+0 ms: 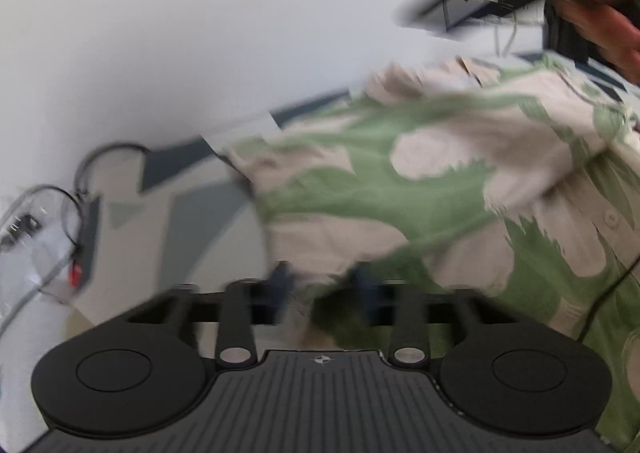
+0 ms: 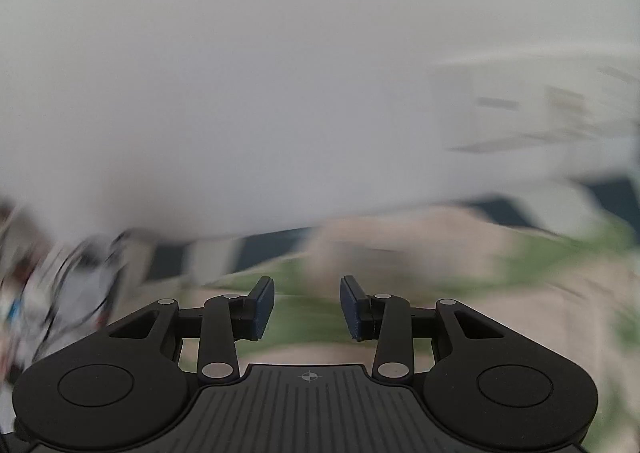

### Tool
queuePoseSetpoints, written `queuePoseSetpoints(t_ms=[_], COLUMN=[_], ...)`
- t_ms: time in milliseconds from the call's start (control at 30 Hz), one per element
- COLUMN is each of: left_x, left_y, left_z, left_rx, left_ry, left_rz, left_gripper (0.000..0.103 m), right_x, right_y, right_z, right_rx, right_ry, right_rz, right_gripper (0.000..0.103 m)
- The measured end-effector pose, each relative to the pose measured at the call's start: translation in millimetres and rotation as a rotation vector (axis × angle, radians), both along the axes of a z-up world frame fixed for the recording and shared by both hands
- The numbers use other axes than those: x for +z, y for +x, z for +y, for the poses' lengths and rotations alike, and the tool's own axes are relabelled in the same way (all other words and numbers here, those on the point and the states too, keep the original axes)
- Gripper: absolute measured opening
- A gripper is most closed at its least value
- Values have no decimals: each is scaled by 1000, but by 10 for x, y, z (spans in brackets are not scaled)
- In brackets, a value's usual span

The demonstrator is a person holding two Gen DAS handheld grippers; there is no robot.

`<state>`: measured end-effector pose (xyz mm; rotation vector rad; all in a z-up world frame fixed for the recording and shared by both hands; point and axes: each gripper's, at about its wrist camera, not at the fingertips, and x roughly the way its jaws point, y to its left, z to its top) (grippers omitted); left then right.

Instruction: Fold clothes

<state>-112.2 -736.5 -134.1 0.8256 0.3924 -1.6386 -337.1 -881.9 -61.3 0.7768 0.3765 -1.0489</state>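
Left wrist view: the left gripper (image 1: 320, 285) is blurred; its jaws stand apart with cloth of the beige, green-leaf-printed button shirt (image 1: 440, 181) bunched between them, though whether they pinch it I cannot tell. The shirt spreads ahead and to the right of the jaws, rumpled, with no tidy fold visible. A hand (image 1: 612, 33) shows far up and right.

Right wrist view: the right gripper (image 2: 307, 307) stands open and empty, the shirt lying blurred just beyond and beneath its jaws. Folding looks unfinished.
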Motion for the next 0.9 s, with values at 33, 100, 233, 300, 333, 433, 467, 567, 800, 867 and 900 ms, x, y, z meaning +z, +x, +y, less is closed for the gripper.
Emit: queuePoseSetpoints(t_ms=[33,100,233,300,333,433,467,567,800,867,900], left_x=[-17,-51,-80,-84,-83,-85,-88,-76,-1,50,76], left_y=[3,8,25,36,43,63,76,144,228,193,176], left_z=[4,13,63,88,97,128,136,148,181,209,222], left_rx=[9,28,54,61,64,69,74,107,162,159,157], left_ry=[-1,-4,-7,-8,-7,-6,-7,-1,29,36,40], left_rz=[9,26,46,49,51,47,48,60,33,53,63], left_gripper=[21,16,11,9,9,8,8,8,33,61,72], right_x=[-14,-97,-324,-429,-483,-634,-650,-650,-516,-349,-266], right_y=[249,716,1488,1765,1879,2018,2020,1971,1565,1264,1112], right_z=[-118,-334,-650,-727,-762,-847,-863,-1037,-1105,-967,-894], right_rx=[66,162,283,331,362,388,377,312,72,-11,-51], right_ry=[-3,10,29,12,8,37,30,49,22,-4,-14], right_rz=[10,47,176,269,311,367,363,326,217,143,108], right_gripper=[35,38,52,55,51,1,2,1,42,63,64])
